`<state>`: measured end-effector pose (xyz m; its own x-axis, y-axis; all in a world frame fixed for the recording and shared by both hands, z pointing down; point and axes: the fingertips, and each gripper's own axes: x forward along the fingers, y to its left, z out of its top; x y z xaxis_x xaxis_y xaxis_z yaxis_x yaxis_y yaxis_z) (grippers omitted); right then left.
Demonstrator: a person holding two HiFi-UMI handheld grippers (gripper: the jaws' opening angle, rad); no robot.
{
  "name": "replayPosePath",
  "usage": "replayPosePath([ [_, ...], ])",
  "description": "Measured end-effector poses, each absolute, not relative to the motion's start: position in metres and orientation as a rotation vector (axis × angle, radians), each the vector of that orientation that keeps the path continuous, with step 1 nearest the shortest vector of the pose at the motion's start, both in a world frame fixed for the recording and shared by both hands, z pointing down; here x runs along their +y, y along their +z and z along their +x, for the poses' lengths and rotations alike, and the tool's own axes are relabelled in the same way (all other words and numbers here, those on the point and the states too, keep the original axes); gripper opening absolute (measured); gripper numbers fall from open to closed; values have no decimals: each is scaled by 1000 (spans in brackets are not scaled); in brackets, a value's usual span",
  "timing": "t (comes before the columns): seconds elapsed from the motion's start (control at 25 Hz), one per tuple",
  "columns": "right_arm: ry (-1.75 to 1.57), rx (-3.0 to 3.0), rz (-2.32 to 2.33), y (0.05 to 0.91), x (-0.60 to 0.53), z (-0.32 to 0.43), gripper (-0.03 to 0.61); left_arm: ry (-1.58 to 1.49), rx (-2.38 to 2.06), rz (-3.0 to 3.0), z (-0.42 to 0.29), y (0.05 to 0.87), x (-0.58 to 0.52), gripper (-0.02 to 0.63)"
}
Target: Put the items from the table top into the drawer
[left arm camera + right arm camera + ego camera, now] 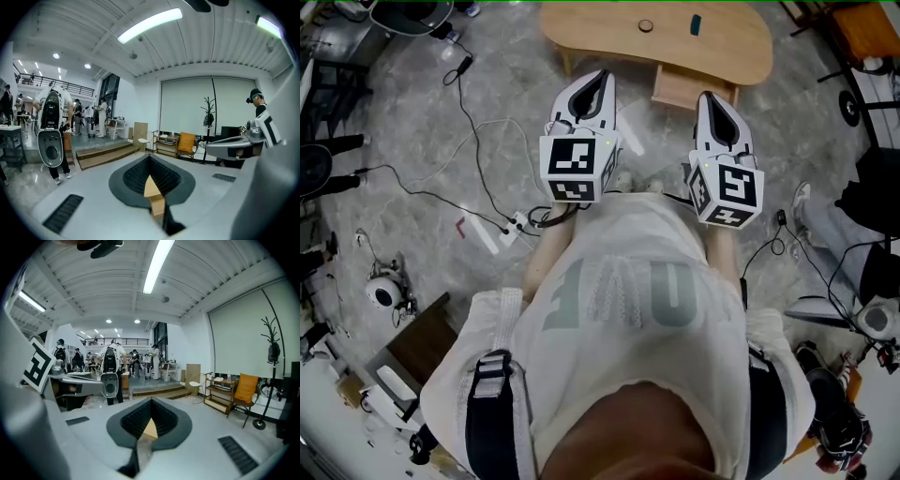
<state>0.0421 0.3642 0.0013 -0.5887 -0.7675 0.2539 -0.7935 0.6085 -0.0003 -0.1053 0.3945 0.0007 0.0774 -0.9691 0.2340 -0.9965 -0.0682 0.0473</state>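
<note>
A light wooden table (pixel 731 47) stands ahead of me at the top of the head view. On it lie a small round ring-like item (pixel 646 25) and a small dark oblong item (pixel 695 23). Under its front edge a wooden drawer (pixel 681 87) is pulled out. My left gripper (pixel 599 79) and right gripper (pixel 711 98) are held side by side in front of my chest, well short of the table, pointing towards it. Both are shut with nothing between the jaws. In the gripper views the left gripper (pixel 150 158) and right gripper (pixel 151 401) show closed jaws against the room.
Black cables and a white power strip (pixel 517 223) lie on the marbled floor at the left. A white round device (pixel 384 292) and a dark wooden box (pixel 422 342) sit at the lower left. Dark bags and gear (pixel 877 187) crowd the right side. People stand in the far room.
</note>
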Motion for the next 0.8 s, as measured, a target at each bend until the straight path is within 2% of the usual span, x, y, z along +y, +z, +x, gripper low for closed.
replayPosePath([
  [0.44, 162, -2529, 1396, 22, 363, 38, 5, 208, -1933, 2190, -141, 23, 364, 8],
  [0.8, 114, -2501, 1487, 15, 305, 53, 5, 221, -1881, 2231, -128, 27, 307, 8],
])
